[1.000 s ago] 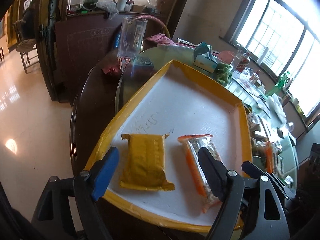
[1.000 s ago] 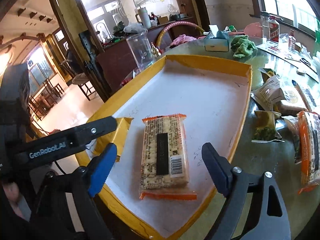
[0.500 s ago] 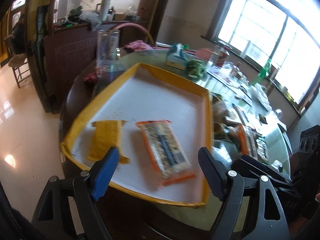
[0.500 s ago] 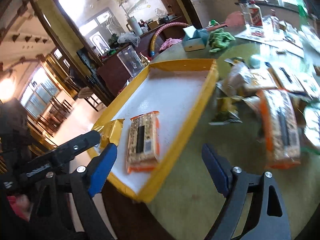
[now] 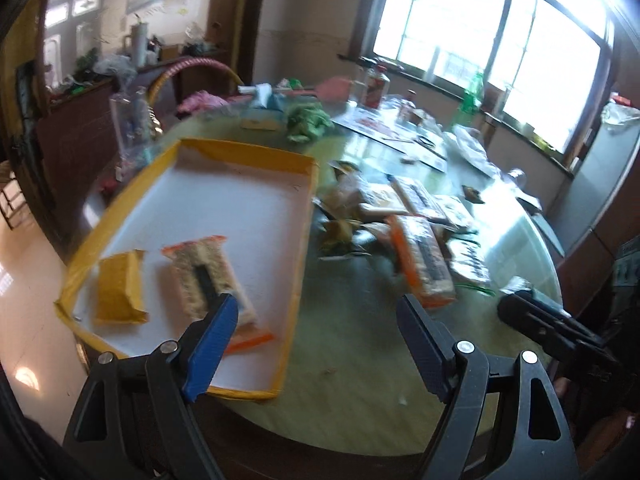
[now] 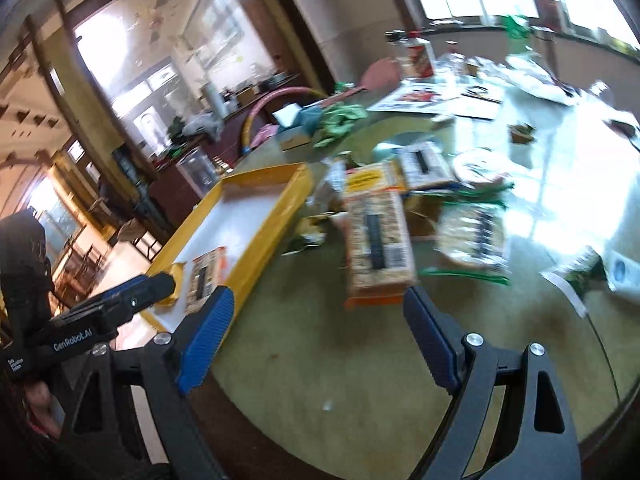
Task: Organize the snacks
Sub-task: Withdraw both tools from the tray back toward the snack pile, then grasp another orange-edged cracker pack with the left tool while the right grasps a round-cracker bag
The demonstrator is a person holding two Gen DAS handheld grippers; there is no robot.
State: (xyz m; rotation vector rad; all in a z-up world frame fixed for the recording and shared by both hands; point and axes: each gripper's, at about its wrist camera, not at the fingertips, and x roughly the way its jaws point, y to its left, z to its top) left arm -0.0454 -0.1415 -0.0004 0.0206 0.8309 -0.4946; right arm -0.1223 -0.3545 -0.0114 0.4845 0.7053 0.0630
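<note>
Left wrist view, left to right: a yellow-rimmed tray (image 5: 308, 196) with a white floor fills the left half of the frame; at its lower left lies a yellow packet (image 5: 118, 288), and just to the right of it an orange-edged cracker pack (image 5: 212, 276), apart from the packet. The left gripper (image 5: 316, 344) spans the bottom centre of the frame, its blue-padded fingers spread wide with nothing between them. Right of the tray, on the green round table (image 5: 352, 356), a loose heap of snacks occupies the centre right, among them a second orange-edged pack (image 5: 424, 260). Motion blur softens most detail. Right wrist view, left to right: the same tray (image 6: 276, 216) appears at centre left, holding both packets (image 6: 206, 276); the right gripper (image 6: 320, 336) sits at the bottom centre, likewise wide apart and empty. An orange-edged pack (image 6: 376, 244) lies on the table just above the gap between its fingers, with a green-edged pack (image 6: 472, 236) to the right.
</note>
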